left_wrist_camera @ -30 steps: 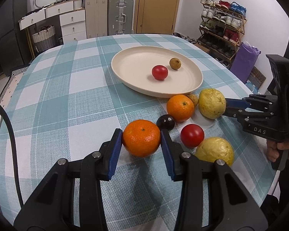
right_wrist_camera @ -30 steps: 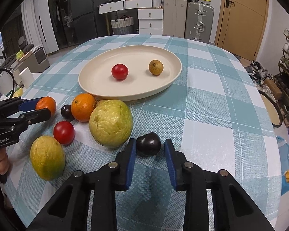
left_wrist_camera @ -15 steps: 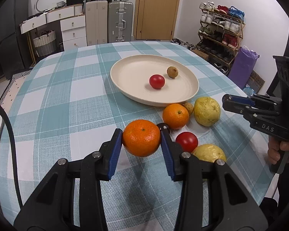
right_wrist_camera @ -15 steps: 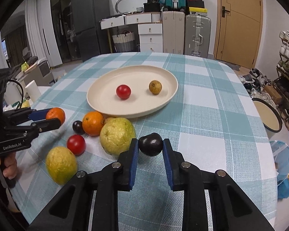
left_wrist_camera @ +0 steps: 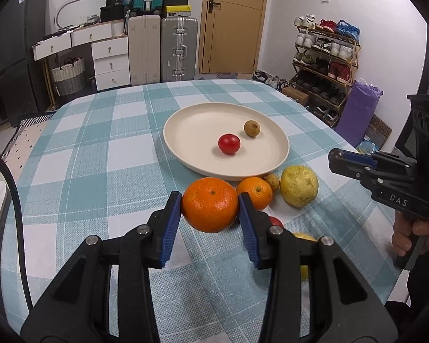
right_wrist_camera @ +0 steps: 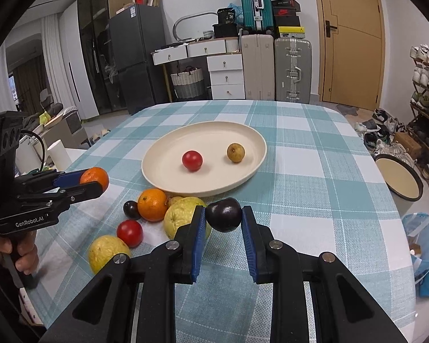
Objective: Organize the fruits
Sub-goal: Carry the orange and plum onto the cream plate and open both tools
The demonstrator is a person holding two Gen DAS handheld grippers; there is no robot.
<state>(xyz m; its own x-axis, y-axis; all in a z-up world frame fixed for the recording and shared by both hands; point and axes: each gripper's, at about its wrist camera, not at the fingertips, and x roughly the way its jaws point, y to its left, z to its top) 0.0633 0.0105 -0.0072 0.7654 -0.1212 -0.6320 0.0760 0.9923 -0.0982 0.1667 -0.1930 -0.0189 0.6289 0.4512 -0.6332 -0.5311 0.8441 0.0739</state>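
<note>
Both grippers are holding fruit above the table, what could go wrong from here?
1. The plum is pinched only at its sides by the right gripper; it might slip and roll.
2. The plate already holds a tomato and a small brown fruit; dropping the orange from the left gripper could knock them.

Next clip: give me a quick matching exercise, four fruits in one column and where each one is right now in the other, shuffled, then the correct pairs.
Things:
1. large orange
2. dark plum
3. red tomato
4. yellow guava

Places:
A. lying on the cream plate
B. clamped in the right gripper
C. resting on the checked tablecloth, outside the plate
D. clamped in the left gripper

Pairs: 1-D, 2-B, 3-A, 4-C
</note>
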